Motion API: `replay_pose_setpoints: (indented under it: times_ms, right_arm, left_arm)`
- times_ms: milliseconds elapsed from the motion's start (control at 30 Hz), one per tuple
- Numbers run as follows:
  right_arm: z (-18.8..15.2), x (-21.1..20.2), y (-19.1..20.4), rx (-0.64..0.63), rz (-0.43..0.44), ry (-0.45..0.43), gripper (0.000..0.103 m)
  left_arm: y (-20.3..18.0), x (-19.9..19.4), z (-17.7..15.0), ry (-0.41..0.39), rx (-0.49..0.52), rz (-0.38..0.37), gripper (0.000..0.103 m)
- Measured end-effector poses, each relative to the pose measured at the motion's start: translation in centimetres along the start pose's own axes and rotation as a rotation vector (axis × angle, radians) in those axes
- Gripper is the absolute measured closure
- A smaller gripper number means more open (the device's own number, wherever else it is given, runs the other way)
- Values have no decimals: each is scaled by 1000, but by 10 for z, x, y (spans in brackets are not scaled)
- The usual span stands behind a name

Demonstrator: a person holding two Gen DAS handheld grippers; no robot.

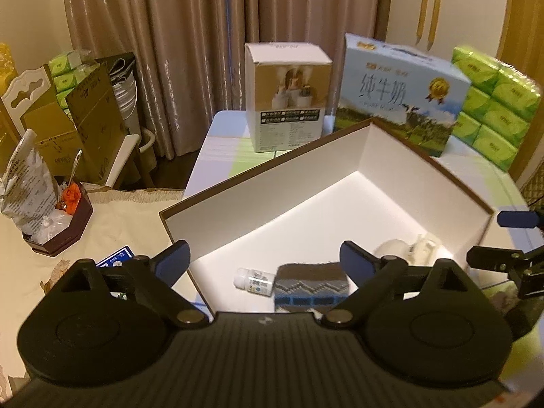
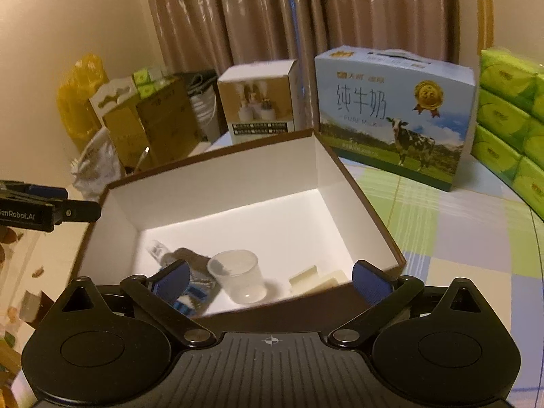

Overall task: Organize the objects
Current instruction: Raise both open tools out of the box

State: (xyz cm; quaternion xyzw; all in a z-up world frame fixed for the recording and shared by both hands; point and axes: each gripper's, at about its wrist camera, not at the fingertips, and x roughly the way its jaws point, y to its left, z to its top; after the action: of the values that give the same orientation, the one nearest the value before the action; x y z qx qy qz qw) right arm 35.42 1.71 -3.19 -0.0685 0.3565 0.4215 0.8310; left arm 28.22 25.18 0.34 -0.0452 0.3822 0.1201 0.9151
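Checked tablecloth (image 2: 442, 238) before beige curtains (image 2: 272, 17)

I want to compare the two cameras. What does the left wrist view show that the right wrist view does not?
Only the left wrist view shows the dark octagonal tray holding an orange item, and a blue card.

Only the right wrist view shows the yellow plastic bag and the clear cup sharply.

Both share the open white-lined box, the small bottle, the patterned fabric, the milk carton, the green tissue packs, and both tongs open.
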Motion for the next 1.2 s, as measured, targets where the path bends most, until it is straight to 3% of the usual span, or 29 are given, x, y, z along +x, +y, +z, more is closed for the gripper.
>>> replay_pose_setpoints:
  times_ms: [533, 1200]
  right_arm:
    - [-38, -74, 11, 75, -2, -68, 2]
    - [-108, -133, 9, 112, -52, -10, 2]
  left_arm:
    - [-37, -73, -41, -30, -37, -62, 8]
    - [-87, -103, -106, 38, -6, -118, 8]
